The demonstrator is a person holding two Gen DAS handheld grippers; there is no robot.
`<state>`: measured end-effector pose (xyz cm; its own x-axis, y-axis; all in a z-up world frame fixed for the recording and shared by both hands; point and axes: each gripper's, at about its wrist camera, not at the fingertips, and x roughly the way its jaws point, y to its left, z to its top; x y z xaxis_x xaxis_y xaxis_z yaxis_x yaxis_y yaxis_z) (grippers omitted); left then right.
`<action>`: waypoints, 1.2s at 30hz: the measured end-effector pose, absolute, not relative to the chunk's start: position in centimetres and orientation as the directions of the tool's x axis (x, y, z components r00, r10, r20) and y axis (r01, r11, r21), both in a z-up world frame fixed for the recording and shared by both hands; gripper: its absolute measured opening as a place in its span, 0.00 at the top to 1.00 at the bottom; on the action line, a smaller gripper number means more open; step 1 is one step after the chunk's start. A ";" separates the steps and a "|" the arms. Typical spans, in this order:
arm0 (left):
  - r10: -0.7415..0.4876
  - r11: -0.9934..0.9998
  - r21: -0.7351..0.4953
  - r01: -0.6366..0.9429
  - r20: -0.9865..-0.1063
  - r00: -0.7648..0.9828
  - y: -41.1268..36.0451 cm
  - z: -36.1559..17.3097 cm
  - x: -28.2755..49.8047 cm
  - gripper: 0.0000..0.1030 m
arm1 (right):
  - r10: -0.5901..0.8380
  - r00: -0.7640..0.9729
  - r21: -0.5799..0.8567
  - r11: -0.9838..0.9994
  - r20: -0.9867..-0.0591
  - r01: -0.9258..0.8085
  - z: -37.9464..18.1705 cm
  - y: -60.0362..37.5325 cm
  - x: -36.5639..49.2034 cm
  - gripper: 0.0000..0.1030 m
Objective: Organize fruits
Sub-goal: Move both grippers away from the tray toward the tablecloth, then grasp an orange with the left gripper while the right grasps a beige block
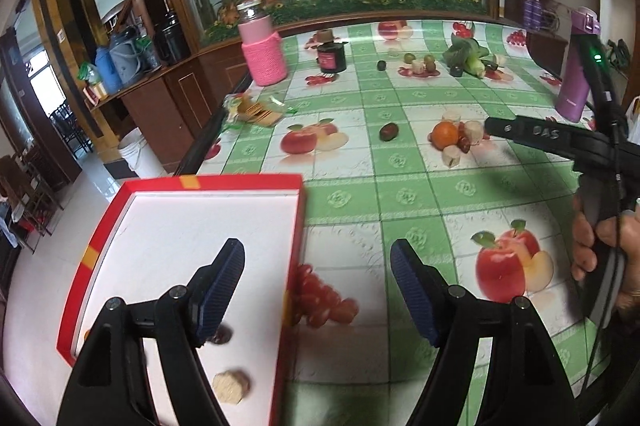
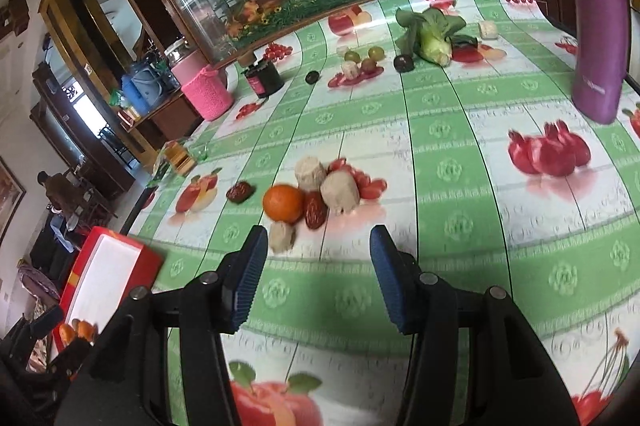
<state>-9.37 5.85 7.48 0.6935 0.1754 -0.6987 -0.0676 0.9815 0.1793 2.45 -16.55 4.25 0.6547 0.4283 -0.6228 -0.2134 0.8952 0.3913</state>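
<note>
A red box with a white inside point(image 1: 200, 246) lies at the table's near left corner; it holds a beige chunk point(image 1: 231, 386) and a dark date point(image 1: 222, 336). My left gripper point(image 1: 318, 290) is open and empty, straddling the box's right wall. My right gripper point(image 2: 316, 274) is open and empty, just short of a pile: an orange point(image 2: 283, 203), red dates point(image 2: 316, 210) and beige chunks point(image 2: 340, 192). A lone date point(image 2: 239, 192) lies left of the pile. The pile also shows in the left wrist view point(image 1: 446, 135), and the box in the right wrist view point(image 2: 108, 266).
At the back lie small green fruits point(image 2: 376, 53), a dark plum point(image 2: 403, 63), leafy greens with corn point(image 2: 434, 38), a black jar point(image 2: 264, 78) and a pink-sleeved jar point(image 2: 206, 92). A purple bottle point(image 2: 598, 26) stands at the right. The table's left edge drops to the floor.
</note>
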 end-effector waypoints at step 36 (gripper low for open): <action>0.028 0.984 0.130 0.125 -0.798 0.602 -2.8 3.8 5.3 0.27 | 0.502 0.563 0.513 0.844 -0.657 -0.154 2.8 -20.1 9.7 0.92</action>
<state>5.33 -2.82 3.83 0.6020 0.0285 -0.7980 0.1254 0.9836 0.1297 9.73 -20.10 2.84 0.5626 0.5017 -0.6571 -0.1537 0.8444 0.5131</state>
